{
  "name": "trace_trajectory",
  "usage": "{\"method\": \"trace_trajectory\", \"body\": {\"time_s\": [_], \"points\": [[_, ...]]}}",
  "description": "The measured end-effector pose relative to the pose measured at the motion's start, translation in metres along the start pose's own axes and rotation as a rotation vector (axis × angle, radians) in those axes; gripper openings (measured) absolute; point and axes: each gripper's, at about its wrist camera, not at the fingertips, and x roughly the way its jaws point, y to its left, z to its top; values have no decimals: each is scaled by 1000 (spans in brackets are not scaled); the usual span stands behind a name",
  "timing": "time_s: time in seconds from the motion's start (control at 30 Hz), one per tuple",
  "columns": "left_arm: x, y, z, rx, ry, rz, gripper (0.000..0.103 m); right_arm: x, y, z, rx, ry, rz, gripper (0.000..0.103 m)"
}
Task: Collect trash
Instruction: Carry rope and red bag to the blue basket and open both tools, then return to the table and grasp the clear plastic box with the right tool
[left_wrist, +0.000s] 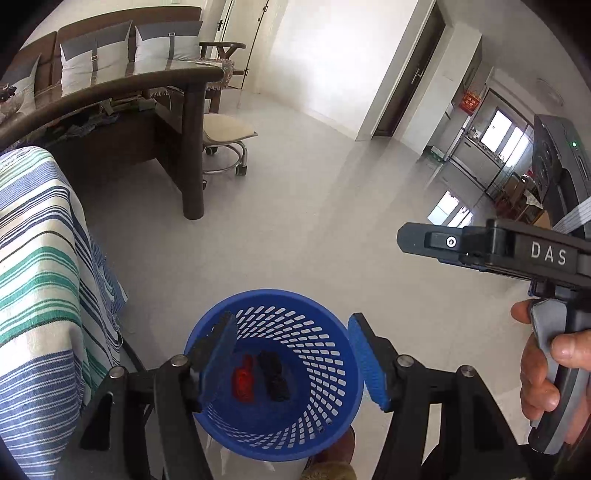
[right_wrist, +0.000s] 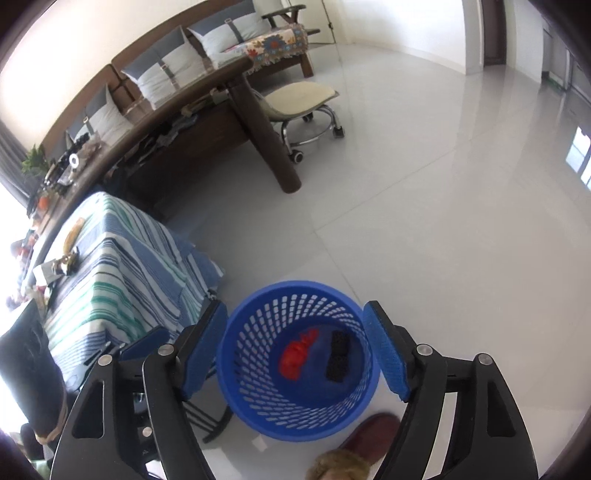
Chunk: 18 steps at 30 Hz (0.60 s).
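Left wrist view
Left gripper (left_wrist: 291, 354): jaws spread wide, nothing between the pads; it hangs over the bin's mouth.
Pads (left_wrist: 369, 363): blue and ribbed; the left one overlaps the bin's rim, the right one sits at the rim's right edge.
Bin (left_wrist: 314, 306): blue perforated plastic, upright on the floor, just beside the striped cloth.
Red trash (left_wrist: 242, 380): crumpled, on the bin's bottom.
Black trash (left_wrist: 273, 376): just right of the red piece, also on the bottom; whether the two touch I cannot tell.
Right gripper (left_wrist: 413, 242): seen side-on at the right edge, above and right of the bin; from this angle its jaw gap cannot be read.
Hand (left_wrist: 546, 373): wrapped round the right gripper's grey handle.
Table (left_wrist: 192, 147): dark wood with a thick round leg, up left.
Stool (left_wrist: 225, 136): cushioned, on castors, beside that leg.

Right wrist view
Right gripper (right_wrist: 299, 350): jaws wide apart, empty, framing the bin from above.
Bin (right_wrist: 295, 291): upright on the tiles, between the two blue pads.
Red trash (right_wrist: 297, 354): lying at bottom left inside.
Black trash (right_wrist: 338, 354): a dark block to its right, slightly apart.
Striped cloth (right_wrist: 122, 273): drapes a low surface left of the bin, small items on top.
Slipper (right_wrist: 369, 432): brown, with a furry cuff, at the bin's near side.
Floor (right_wrist: 443, 221): pale glossy tiles.
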Motion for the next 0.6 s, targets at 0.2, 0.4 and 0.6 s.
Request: {"method": "trace_trajectory", "body": {"time_s": [0.2, 0.4, 0.6], "points": [[-46, -6, -11, 66, -68, 30, 84, -33, 13, 10, -45, -170, -69, 91], [-103, 6, -39, 90, -88, 82, 84, -60, 48, 6, -136, -311, -84, 97], [-157, 58, -75, 1, -66, 190, 84, -63, 107, -10, -216, -334, 24, 98]]}}
